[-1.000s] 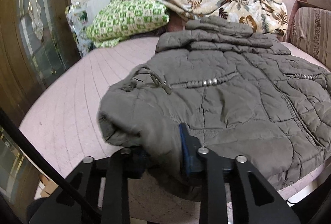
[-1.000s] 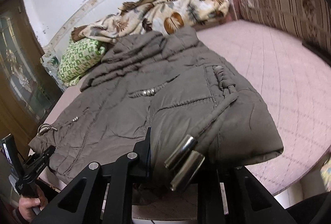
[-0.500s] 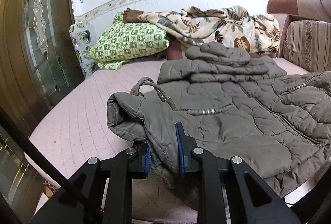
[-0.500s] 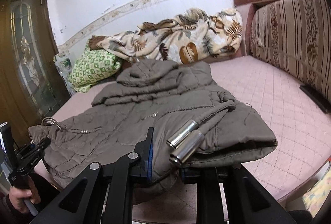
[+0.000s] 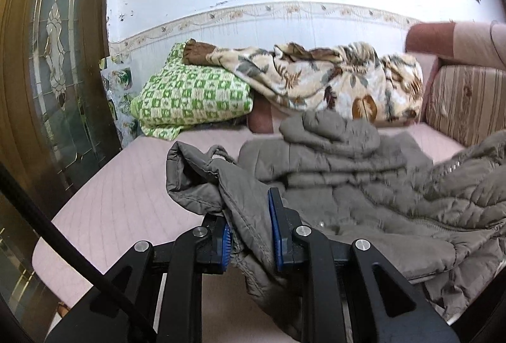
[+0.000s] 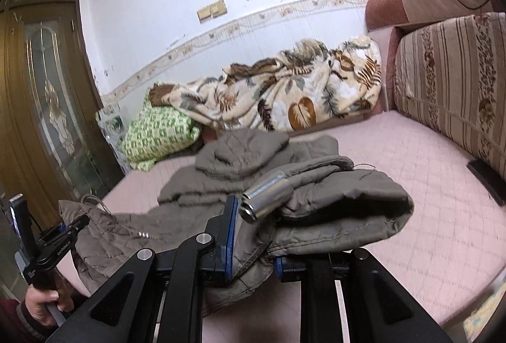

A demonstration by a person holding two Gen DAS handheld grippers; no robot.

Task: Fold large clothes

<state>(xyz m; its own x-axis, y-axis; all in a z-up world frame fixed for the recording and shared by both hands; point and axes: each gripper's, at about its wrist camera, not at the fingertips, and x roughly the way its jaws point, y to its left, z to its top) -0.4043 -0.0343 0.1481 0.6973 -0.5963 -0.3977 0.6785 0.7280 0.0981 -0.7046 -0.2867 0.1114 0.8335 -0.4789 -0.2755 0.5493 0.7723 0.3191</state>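
Jacket hem lifted off bed, both jaws clamped on it.
Left gripper (image 5: 248,235) and right gripper (image 6: 253,240) pinch the jacket (image 5: 363,184); hood toward 12 o'clock on the bed (image 6: 411,159). Padded, soft, bulky; likely sags, so hem corners suit.

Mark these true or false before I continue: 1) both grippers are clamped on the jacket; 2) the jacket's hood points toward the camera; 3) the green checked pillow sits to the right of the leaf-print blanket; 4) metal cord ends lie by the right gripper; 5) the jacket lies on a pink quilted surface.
1) True: the left gripper and right gripper each pinch the jacket.
2) False: the hood lies at the far end, toward the wall.
3) False: the green pillow is left of the blanket.
4) True: metal cord ends.
5) True: pink surface.
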